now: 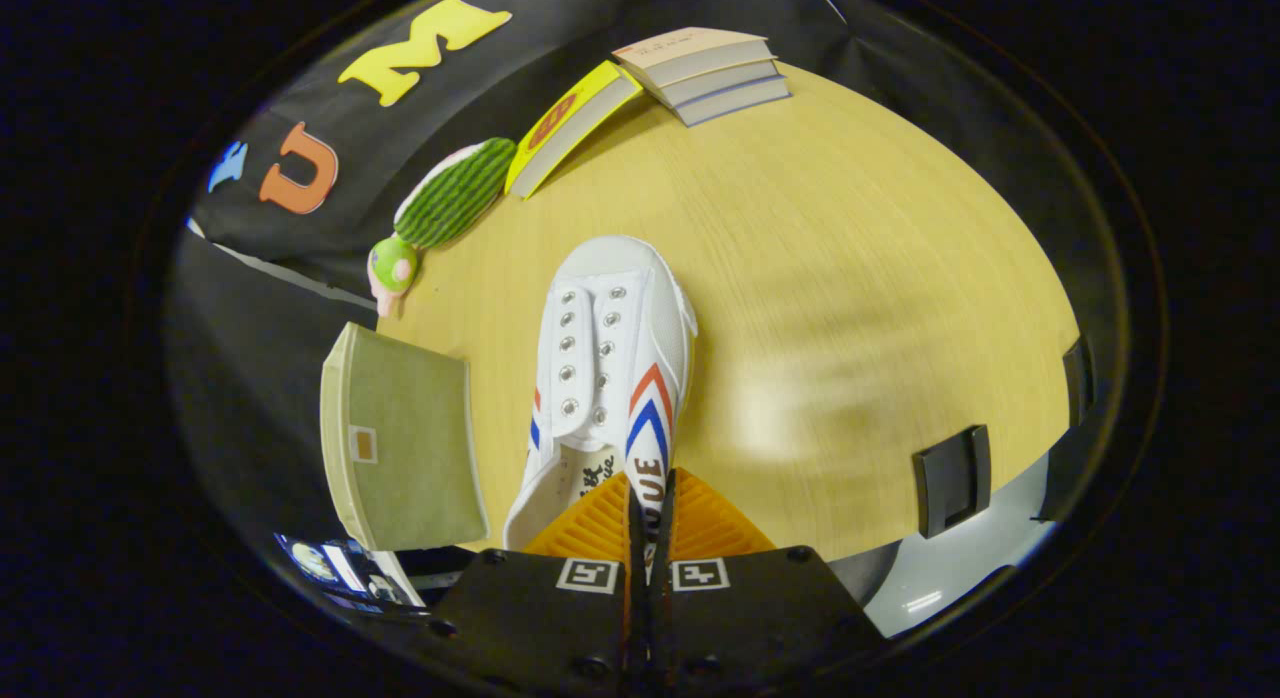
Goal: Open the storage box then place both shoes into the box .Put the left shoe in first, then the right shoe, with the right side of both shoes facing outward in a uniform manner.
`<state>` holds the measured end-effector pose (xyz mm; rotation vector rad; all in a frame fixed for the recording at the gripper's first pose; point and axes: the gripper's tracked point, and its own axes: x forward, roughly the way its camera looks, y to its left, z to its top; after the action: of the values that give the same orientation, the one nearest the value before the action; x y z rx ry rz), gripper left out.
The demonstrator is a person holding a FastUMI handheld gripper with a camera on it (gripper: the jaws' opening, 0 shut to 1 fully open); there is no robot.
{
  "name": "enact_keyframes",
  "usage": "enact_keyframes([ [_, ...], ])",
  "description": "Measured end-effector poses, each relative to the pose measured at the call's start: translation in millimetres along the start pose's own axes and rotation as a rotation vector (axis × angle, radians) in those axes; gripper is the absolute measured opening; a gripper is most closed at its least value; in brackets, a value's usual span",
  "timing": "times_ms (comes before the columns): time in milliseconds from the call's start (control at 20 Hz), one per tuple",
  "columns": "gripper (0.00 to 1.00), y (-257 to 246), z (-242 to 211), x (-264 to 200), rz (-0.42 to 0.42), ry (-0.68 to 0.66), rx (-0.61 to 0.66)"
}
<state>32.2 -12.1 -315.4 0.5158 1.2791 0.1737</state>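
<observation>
Now the hand-held gripper point(650, 513) pinches the white shoe's point(612, 368) side wall, toe ahead.

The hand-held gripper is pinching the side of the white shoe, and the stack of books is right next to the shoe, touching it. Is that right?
Not quite. In the gripper view the hand-held gripper is indeed shut on the side wall of the white shoe, but the stack of books is not touching it. The books lie far beyond the shoe's toe, at the far edge of the table, with bare wood between them.
</observation>
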Motion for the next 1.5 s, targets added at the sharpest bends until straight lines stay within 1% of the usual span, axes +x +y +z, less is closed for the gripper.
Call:
enact_keyframes([
  [100, 0.06, 25.5, -0.6, -15.3, 0.003, -0.022, -0.027],
  [300, 0.06, 81.0, -8.4, -45.2, 0.034, -0.036, -0.04],
  [500, 0.06, 141.3, -9.7, -77.7, 0.045, -0.107, -0.079],
  [650, 0.06, 187.4, -14.7, -89.7, 0.076, -0.156, -0.111],
  [750, 0.06, 215.6, -17.3, -93.3, 0.089, -0.199, -0.109],
  [900, 0.06, 247.5, -24.3, -86.5, 0.081, -0.233, -0.121],
  [1000, 0.06, 263.7, -36.3, -76.4, 0.067, -0.222, -0.12],
  [1150, 0.06, 287.7, -54.1, -56.2, 0.071, -0.194, -0.117],
  [1500, 0.06, 307.9, -83.4, 0.4, -0.003, -0.171, -0.132],
])
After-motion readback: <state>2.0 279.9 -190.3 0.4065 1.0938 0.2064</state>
